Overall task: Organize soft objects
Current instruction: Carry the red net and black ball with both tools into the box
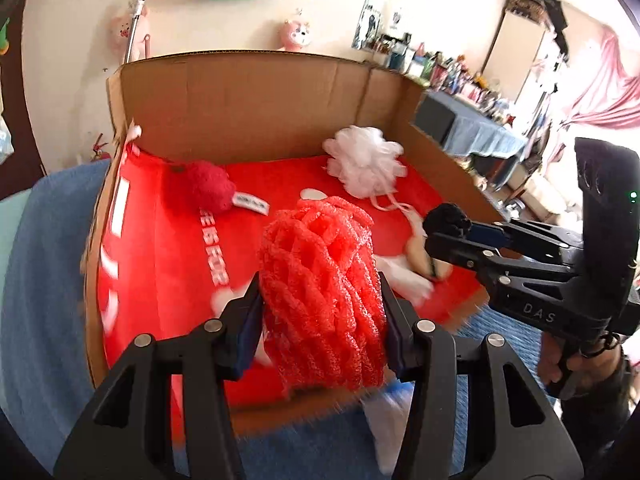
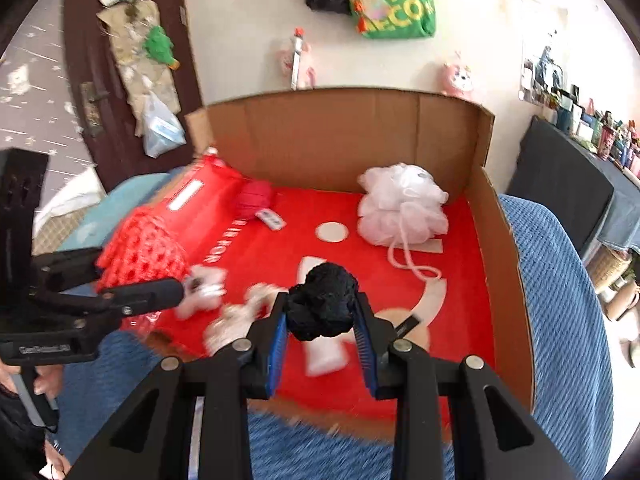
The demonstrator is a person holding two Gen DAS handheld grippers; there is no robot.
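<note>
My left gripper (image 1: 322, 304) is shut on a red foam net sleeve (image 1: 320, 292) and holds it over the near edge of the cardboard box (image 1: 248, 92). The sleeve also shows in the right wrist view (image 2: 144, 256). My right gripper (image 2: 322, 320) is shut on a black fuzzy ball (image 2: 324, 306), held above the box's red lining (image 2: 360, 248); the ball also shows in the left wrist view (image 1: 446, 220). Inside the box lie a white mesh bath pouf (image 2: 402, 204) at the back right, a dark red fuzzy ball (image 2: 254, 200) at the back left, and a blurred white plush toy (image 2: 240, 312) near the front.
The box rests on a blue textured blanket (image 2: 560, 300). A dark cabinet (image 2: 560, 188) and a cluttered shelf (image 2: 592, 136) stand to the right. A wooden door (image 2: 120, 80) is at the left. Pink plush toys (image 1: 296, 34) and a green bag (image 2: 396, 4) hang on the wall behind.
</note>
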